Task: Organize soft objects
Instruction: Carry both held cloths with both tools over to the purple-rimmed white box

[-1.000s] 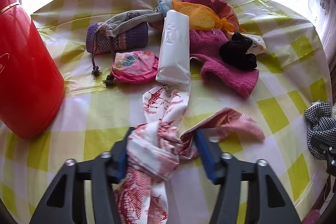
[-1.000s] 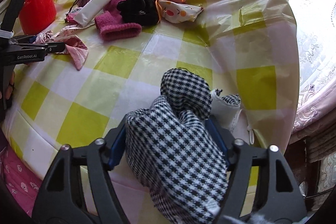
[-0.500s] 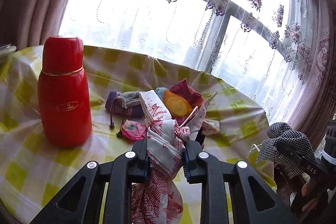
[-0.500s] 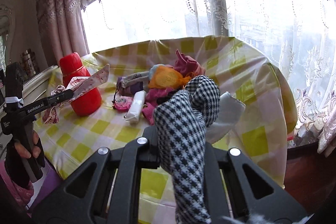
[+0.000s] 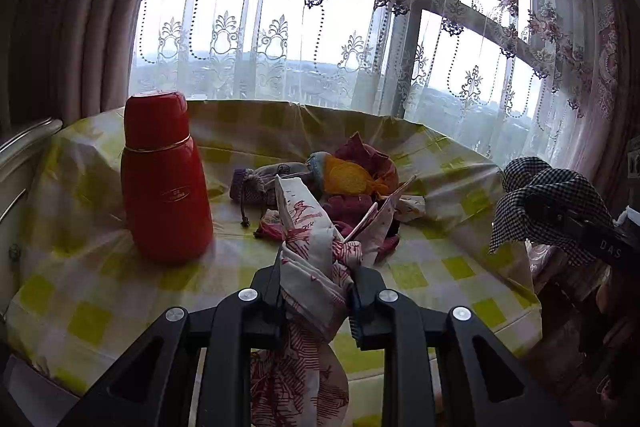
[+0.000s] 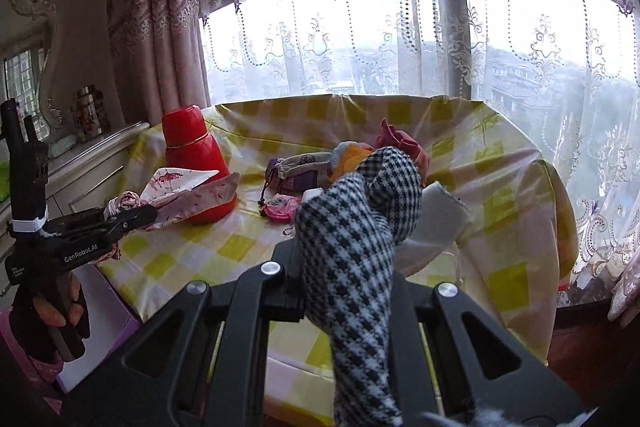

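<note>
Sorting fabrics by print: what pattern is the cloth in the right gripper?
Black-and-white houndstooth check cloth; the right wrist view shows it best.

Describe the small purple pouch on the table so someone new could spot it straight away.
Start at the tall red flask standing on the yellow checked tablecloth. Just to its right, at the near-left end of the pile of soft things, lies the purple pouch, on its side under a grey cloth bag. It is the only knitted purple piece, with a dark drawstring trailing toward the camera.

"GenRobot.AI" marks the left gripper (image 6: 132, 219); "DAS" the right gripper (image 5: 532, 203).
</note>
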Action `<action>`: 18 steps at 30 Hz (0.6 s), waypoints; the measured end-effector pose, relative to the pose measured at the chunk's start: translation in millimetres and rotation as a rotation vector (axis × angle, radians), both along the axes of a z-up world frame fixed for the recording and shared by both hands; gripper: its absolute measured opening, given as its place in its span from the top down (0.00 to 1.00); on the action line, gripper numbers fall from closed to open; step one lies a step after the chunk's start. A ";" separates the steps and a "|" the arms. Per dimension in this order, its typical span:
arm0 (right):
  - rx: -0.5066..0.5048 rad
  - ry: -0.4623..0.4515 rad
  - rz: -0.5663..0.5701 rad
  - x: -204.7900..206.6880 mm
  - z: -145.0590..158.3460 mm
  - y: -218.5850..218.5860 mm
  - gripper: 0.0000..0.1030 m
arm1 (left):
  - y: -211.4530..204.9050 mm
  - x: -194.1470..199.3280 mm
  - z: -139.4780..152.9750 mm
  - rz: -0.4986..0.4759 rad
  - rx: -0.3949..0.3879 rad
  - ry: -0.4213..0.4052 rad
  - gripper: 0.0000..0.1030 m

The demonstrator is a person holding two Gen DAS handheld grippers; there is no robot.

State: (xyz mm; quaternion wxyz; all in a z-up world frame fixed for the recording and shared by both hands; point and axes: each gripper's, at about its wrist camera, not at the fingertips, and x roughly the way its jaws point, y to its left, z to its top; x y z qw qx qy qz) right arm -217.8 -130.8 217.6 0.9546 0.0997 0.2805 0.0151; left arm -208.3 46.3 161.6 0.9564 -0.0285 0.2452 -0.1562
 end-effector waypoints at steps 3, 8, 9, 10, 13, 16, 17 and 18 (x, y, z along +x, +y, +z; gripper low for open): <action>-0.024 -0.019 0.052 1.8 7.4 21.0 0.88 | 13.4 -22.0 6.5 0.009 0.000 -0.013 0.76; -0.050 -0.030 0.157 5.0 14.7 57.9 0.88 | 44.0 -53.5 -0.2 0.046 -0.016 0.003 0.76; -0.055 -0.033 0.180 5.3 16.3 66.3 0.88 | 53.2 -60.0 -3.0 0.063 -0.031 0.010 0.76; -0.061 -0.036 0.205 5.2 17.3 75.3 0.88 | 63.1 -66.8 -5.5 0.085 -0.045 0.013 0.76; -0.087 -0.044 0.287 5.4 19.6 104.2 0.88 | 94.5 -86.7 -11.0 0.160 -0.076 0.015 0.76; -0.092 -0.045 0.379 6.8 19.9 134.9 0.88 | 121.7 -105.9 -15.5 0.249 -0.081 0.010 0.76; -0.090 -0.043 0.411 7.9 19.6 144.5 0.88 | 129.4 -110.2 -16.5 0.274 -0.077 0.010 0.76; -0.089 -0.039 0.445 9.0 19.1 155.1 0.88 | 135.8 -113.3 -17.3 0.298 -0.069 0.010 0.76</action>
